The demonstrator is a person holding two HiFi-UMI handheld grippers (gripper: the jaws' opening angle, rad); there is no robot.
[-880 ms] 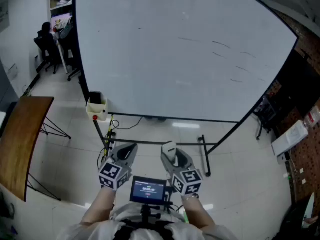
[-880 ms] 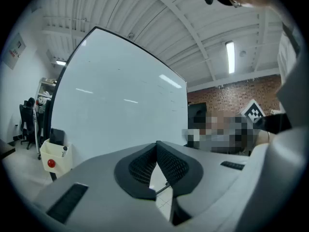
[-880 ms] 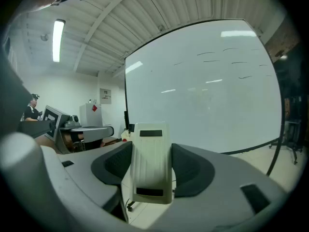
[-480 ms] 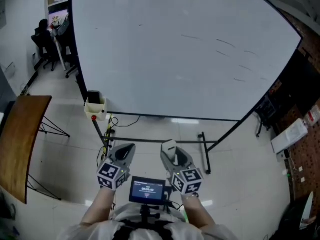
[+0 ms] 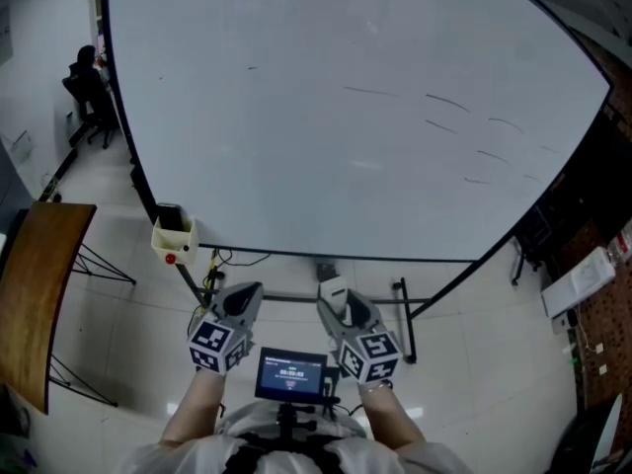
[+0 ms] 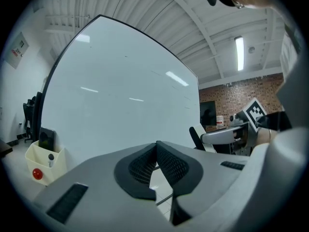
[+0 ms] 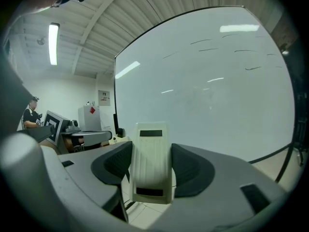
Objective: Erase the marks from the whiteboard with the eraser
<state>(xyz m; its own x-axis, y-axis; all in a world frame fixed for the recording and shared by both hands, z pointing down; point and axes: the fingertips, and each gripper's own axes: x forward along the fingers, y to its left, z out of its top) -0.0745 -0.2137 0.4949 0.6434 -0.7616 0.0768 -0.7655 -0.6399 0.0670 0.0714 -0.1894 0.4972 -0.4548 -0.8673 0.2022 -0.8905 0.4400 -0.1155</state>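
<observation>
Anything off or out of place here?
Nothing stands out. The whiteboard is upright, with a few short marks on its upper right. The eraser sits straight in the right gripper; the left gripper is shut, empty.

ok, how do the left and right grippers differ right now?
Left gripper is empty; right gripper holds the cream eraser. Left's jaws meet; right's are spread by the eraser's width. Both sit low, short of the whiteboard and its marks.

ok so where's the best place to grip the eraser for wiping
By its long narrow sides, mid-length, from behind, as the right gripper does now: the eraser is a slim block, and that likely leaves a broad face free for the whiteboard.
</observation>
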